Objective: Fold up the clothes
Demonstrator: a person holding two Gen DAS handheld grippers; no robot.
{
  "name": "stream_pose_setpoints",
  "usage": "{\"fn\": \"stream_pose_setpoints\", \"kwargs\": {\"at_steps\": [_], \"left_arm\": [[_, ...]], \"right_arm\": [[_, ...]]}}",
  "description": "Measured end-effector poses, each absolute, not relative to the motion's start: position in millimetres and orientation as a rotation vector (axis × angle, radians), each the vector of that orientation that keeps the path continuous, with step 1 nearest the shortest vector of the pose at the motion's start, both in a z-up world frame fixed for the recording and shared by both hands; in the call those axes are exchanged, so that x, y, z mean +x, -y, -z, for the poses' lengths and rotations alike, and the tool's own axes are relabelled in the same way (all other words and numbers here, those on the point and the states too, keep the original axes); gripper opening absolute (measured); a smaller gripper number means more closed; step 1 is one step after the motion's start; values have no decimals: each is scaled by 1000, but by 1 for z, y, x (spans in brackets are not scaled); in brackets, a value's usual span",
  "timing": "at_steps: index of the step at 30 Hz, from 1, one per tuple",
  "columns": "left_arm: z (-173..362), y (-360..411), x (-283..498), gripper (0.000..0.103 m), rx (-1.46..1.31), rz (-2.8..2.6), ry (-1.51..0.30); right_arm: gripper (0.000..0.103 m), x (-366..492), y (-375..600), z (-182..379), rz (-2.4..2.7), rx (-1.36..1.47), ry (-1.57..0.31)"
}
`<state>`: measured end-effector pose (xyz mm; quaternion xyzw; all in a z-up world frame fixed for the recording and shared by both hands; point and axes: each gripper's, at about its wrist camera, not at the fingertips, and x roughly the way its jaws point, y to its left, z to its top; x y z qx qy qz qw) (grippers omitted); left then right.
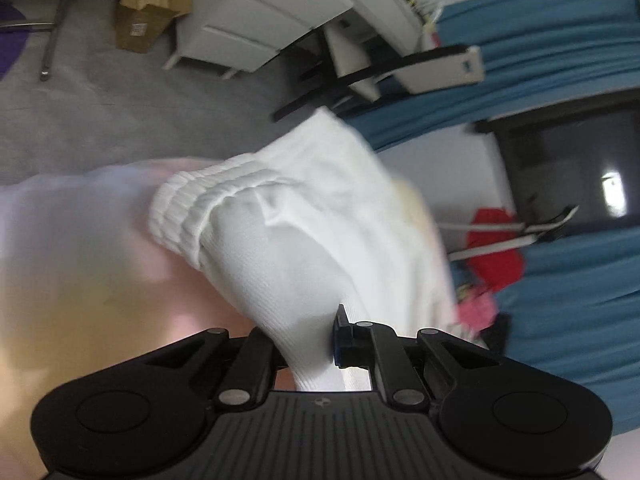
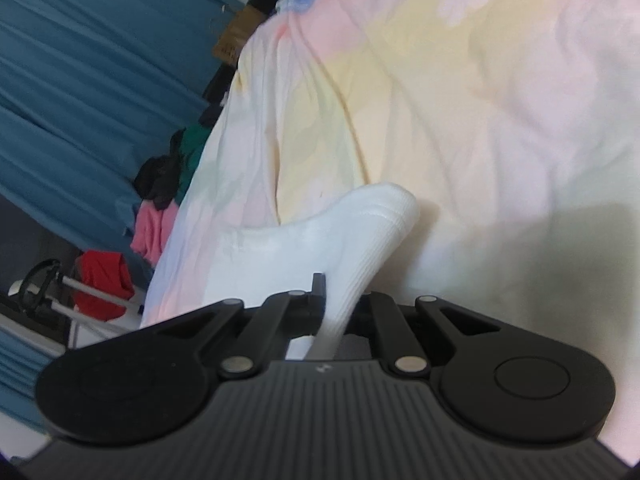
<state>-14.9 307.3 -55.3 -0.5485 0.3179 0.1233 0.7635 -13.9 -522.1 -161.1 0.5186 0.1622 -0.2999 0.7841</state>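
A white ribbed sock (image 1: 288, 240) is pinched in my left gripper (image 1: 316, 344), which is shut on it; its ribbed cuff (image 1: 188, 208) hangs out to the left. My right gripper (image 2: 340, 304) is shut on a white sock (image 2: 332, 236) too, with the rounded end pointing up and right. I cannot tell whether both grippers hold one sock. Both are held just above a pastel pink and yellow sheet (image 2: 460, 92), which also shows in the left wrist view (image 1: 72, 264).
A pile of red (image 2: 102, 284), pink (image 2: 152, 228) and dark clothes (image 2: 160, 180) lies at the sheet's edge by a blue curtain (image 2: 80, 80). A cardboard box (image 1: 148, 8), white cabinet (image 1: 256, 20) and dark screen (image 1: 568, 176) stand on or by the grey floor.
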Motion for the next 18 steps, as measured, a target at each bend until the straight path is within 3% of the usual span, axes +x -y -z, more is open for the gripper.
{"fn": "stream_pose_setpoints", "kwargs": {"at_steps": [7, 12, 16, 18], "left_arm": [[68, -332, -37, 10, -1071, -261, -803], [82, -326, -33, 11, -902, -273, -915], [71, -315, -28, 18, -799, -258, -943], [62, -310, -31, 27, -755, -247, -941]], "right_arm": [[5, -48, 517, 130, 786, 986, -334], [6, -41, 521, 148, 859, 944, -516], [8, -36, 529, 158, 850, 967, -585], [9, -33, 527, 153, 840, 940, -609]]}}
